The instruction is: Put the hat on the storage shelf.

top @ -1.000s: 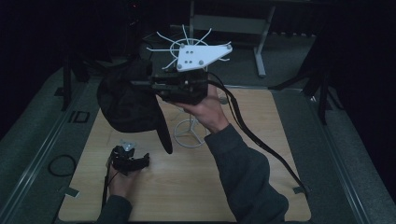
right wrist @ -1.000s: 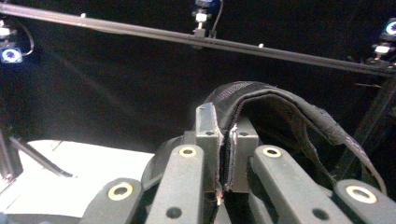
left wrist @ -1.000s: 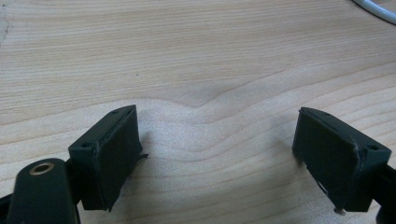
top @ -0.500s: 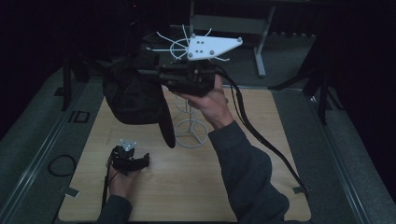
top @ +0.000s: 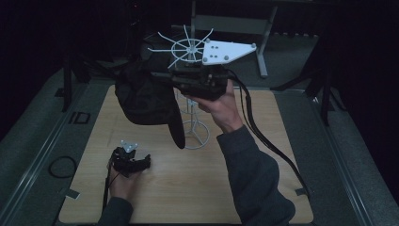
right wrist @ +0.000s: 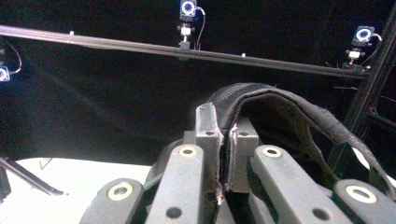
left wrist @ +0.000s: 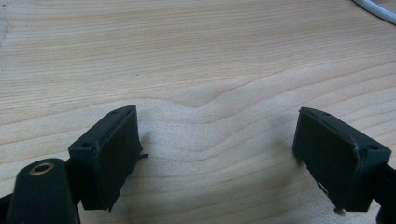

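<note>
High view: wooden surface (top: 197, 188), lit pale, dark room around it. Largest item in hand is a black cap (top: 146, 101), hanging in the air above the far-left part of the surface, brim drooping down toward the middle. It hangs just left of a white wire stand (top: 190, 84), whose round base sits near the centre of the surface and whose spoked top ring rises toward the far edge.

Right gripper (top: 164, 80) held high and level, pointing left, person's right hand (top: 221, 106) under its body, cable trailing off to the right edge. Right gripper view: fingers (right wrist: 208, 135) clenched on the cap's edge, fabric seam pinched flat between the pads; rest of the cap arches away to the right.

Left gripper (top: 129, 160) rests low near the near-left corner. Left gripper view: fingers (left wrist: 112, 156) released, spread wide apart over bare wood, nothing between them.
</note>
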Tool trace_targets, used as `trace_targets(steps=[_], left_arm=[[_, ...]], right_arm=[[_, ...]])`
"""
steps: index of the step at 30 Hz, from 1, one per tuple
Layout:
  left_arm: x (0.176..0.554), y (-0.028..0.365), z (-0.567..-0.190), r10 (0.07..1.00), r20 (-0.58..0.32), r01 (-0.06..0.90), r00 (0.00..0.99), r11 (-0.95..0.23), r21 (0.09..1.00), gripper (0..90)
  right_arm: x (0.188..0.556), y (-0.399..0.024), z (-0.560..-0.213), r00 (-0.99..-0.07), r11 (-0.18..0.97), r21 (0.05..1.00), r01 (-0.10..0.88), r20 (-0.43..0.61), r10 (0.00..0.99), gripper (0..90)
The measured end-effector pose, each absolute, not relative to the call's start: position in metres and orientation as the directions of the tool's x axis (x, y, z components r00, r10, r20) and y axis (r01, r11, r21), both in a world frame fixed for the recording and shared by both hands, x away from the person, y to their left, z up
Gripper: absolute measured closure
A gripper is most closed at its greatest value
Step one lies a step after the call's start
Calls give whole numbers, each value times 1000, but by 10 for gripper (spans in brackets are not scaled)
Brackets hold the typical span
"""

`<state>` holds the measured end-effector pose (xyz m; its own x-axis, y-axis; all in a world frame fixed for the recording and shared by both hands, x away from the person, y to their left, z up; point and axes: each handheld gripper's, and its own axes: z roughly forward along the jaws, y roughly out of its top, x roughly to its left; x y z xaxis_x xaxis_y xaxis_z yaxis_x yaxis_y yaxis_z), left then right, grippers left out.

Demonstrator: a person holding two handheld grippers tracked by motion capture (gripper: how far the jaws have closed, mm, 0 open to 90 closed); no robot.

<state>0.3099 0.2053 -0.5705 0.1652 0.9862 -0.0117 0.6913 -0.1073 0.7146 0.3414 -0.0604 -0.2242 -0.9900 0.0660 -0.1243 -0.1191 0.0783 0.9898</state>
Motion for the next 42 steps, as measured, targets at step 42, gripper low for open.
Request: trace_targets(steps=[42], left_arm=[[310,206,-570,986,-9,692,169,-112,713,152]], right_arm=[[364,-117,-318,-987,113,993,31,13,158,836]])
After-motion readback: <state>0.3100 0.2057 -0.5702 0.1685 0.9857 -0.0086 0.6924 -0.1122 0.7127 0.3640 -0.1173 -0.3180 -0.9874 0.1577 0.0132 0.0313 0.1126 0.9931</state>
